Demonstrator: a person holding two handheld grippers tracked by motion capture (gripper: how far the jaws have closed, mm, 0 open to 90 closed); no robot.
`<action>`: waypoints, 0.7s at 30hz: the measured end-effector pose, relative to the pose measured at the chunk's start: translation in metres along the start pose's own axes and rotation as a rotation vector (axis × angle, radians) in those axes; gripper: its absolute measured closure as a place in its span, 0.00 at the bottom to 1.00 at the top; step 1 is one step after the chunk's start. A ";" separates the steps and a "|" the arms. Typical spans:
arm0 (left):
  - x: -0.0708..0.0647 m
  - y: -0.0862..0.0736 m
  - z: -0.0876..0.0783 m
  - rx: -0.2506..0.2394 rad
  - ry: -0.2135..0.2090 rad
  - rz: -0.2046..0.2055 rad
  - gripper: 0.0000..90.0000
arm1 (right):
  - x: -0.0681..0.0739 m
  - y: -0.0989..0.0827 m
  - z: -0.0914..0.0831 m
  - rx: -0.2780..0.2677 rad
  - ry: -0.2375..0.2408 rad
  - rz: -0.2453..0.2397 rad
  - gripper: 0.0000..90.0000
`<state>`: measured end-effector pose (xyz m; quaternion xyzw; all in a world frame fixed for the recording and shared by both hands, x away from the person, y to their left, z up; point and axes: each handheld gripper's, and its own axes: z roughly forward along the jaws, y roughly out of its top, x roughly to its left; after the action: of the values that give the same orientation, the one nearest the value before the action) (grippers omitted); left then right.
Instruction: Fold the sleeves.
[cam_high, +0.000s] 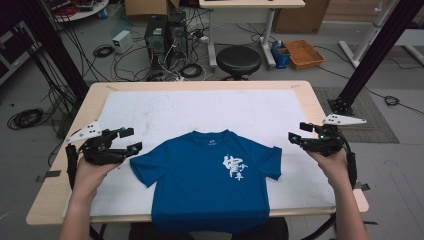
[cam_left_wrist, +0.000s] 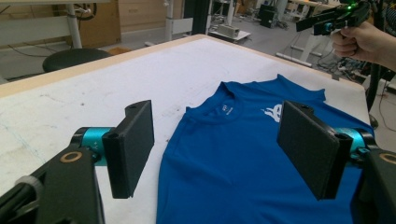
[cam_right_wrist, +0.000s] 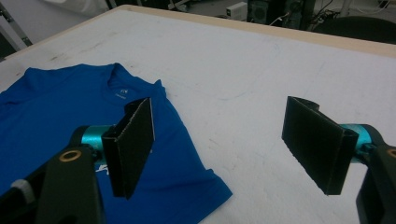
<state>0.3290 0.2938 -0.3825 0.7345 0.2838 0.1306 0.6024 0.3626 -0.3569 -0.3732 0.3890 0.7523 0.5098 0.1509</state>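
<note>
- The blue T-shirt (cam_high: 210, 180) bears a white brush-style print on the chest, too small to read.
- Its small white collar mark is also illegible.

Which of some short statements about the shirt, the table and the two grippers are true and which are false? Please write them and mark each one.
1. The blue T-shirt lies spread flat, print side up. True.
2. The left gripper is shut on a sleeve. False: its jaws stand open, holding nothing.
3. The right gripper is held beside the shirt, open. True.
4. The shirt's hem hangs over the near table edge. True.
5. The shirt's print is black. False: it is white.
</note>
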 end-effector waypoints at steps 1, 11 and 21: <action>0.000 -0.001 -0.001 0.008 0.007 0.001 0.31 | 0.000 0.000 0.000 -0.003 -0.002 0.005 0.28; 0.008 -0.009 -0.012 0.020 0.036 -0.035 0.30 | 0.000 0.000 -0.004 -0.014 -0.013 0.000 0.28; 0.016 -0.026 -0.006 0.171 0.124 -0.096 0.42 | 0.001 0.000 -0.004 -0.017 -0.027 -0.009 0.28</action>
<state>0.3322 0.3111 -0.4085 0.7592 0.3654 0.1222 0.5245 0.3598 -0.3588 -0.3717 0.3913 0.7475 0.5103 0.1667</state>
